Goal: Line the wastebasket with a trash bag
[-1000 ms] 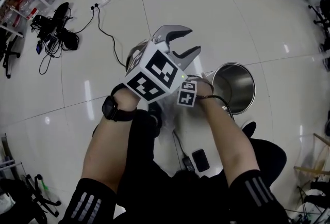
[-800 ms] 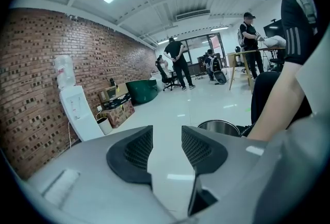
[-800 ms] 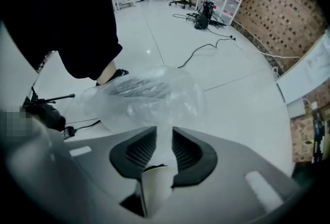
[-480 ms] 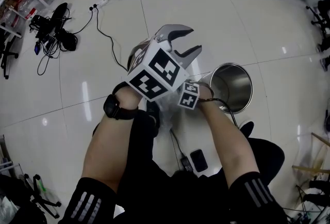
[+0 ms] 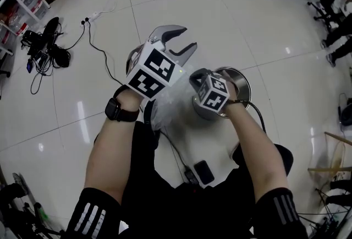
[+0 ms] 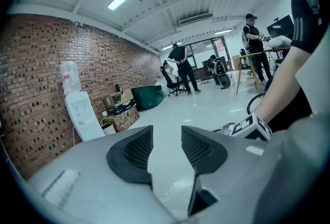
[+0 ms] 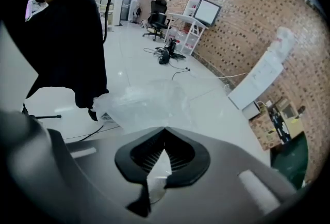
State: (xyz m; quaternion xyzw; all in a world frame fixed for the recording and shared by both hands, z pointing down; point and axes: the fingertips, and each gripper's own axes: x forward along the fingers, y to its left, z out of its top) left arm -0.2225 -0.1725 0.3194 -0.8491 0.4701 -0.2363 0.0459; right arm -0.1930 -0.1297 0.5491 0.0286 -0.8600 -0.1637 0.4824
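Observation:
The steel wastebasket (image 5: 237, 79) stands on the white floor, its near rim hidden behind my right gripper's marker cube. In the head view the right gripper (image 5: 204, 85) points down next to the bin, its jaws out of sight. In the right gripper view the right gripper (image 7: 165, 131) is shut on a fold of the clear trash bag (image 7: 140, 106). The bag (image 5: 168, 104) hangs crumpled between my hands. My left gripper (image 5: 179, 43) is held up to the left of the bin. Its jaws stand open, and in the left gripper view the left gripper (image 6: 167, 134) has nothing between the pads.
Cables and a power strip (image 5: 87, 15) trail over the floor at the left. A black phone-like device (image 5: 204, 172) lies near my knees. A water dispenser (image 6: 81, 113) and boxes stand by the brick wall. People (image 6: 180, 65) stand near desks far off.
My right gripper has closed on the bag and risen, moving right to the bin's near rim and lifting the plastic with it. The left gripper has stayed nearly still.

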